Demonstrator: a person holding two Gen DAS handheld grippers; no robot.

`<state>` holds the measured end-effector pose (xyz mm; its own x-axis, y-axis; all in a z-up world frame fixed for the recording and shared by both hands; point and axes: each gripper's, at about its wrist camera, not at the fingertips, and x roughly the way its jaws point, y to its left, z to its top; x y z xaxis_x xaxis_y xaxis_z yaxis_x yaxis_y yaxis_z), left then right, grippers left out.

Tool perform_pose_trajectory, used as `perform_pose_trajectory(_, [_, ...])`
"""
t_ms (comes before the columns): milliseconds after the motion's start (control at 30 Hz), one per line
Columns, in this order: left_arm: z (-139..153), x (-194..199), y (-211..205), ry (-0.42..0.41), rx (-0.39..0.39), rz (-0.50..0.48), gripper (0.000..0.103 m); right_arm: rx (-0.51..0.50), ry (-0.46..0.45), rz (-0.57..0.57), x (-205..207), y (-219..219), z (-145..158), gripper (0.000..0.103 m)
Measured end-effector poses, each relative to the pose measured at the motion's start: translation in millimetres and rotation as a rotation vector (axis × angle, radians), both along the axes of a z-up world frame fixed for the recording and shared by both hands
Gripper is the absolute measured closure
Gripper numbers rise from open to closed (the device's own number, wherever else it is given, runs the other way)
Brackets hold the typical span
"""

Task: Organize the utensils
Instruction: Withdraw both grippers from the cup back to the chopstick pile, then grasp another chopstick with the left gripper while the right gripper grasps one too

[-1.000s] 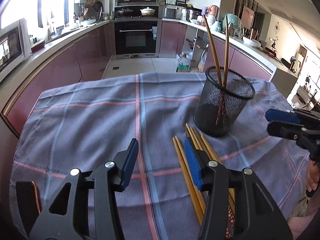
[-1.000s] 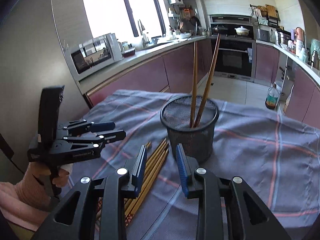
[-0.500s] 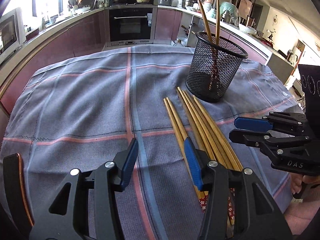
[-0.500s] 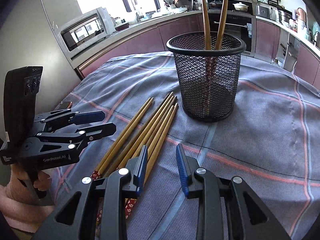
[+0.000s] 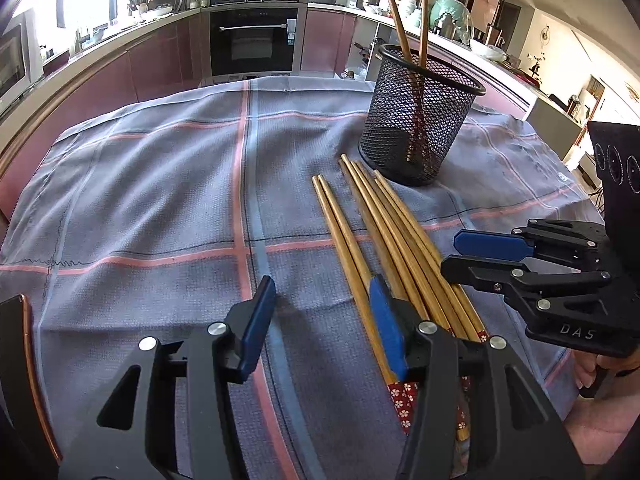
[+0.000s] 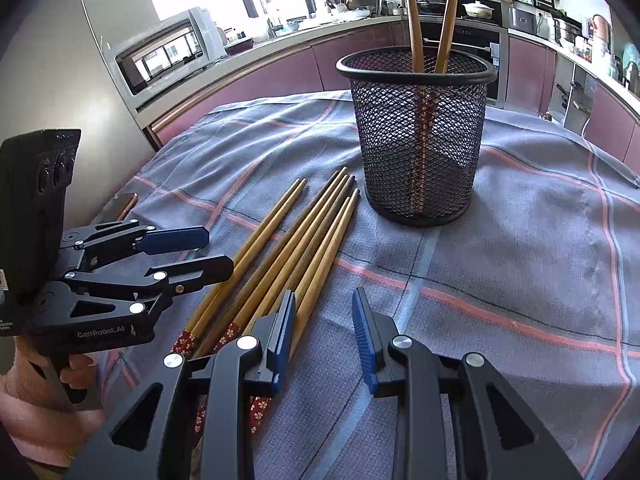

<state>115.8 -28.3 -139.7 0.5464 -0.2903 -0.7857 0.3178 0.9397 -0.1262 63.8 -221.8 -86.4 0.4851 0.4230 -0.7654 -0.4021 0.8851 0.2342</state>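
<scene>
Now, with both our left gripper and right gripper wide open and empty, we judge the chopsticks light, stiff, slippery, best pinched mid-shaft.

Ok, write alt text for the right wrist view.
Open right tool hovers low over a row of wooden chopsticks lying on a plaid cloth. Behind them a black mesh cup holds two upright chopsticks; the open left tool waits alongside.

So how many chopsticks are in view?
8: two chopsticks standing in the mesh holder, six chopsticks lying on the cloth beside it; the bundle overlaps, so one may be hidden.
</scene>
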Motion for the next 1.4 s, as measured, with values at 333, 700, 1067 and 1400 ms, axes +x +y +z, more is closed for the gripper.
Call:
perform_pose_trajectory(333, [-1.3,2.6,-1.3,0.007,0.022,-0.009,0.055,-0.056,-0.011,-0.009,0.2,5.6,-1.3,0.076])
perform_pose_trajectory(700, [-2.7,8.7,0.4,0.009,0.038,-0.005,0.056,-0.085,-0.019,-0.019,7.4,4.9,-3.3,0.078])
perform_pose_trajectory(1067, [-3.9,25.2,-6.7,0.012,0.096,0.005,0.073,-0.143,-0.041,-0.019,19.5,16.0,-4.3,0.085])
perform_pose_trajectory(1400, [-3.8,25.7,5.5,0.039,0.022,0.056,0.092,-0.073,0.004,-0.028,20.1,-1.2,-3.9,0.098])
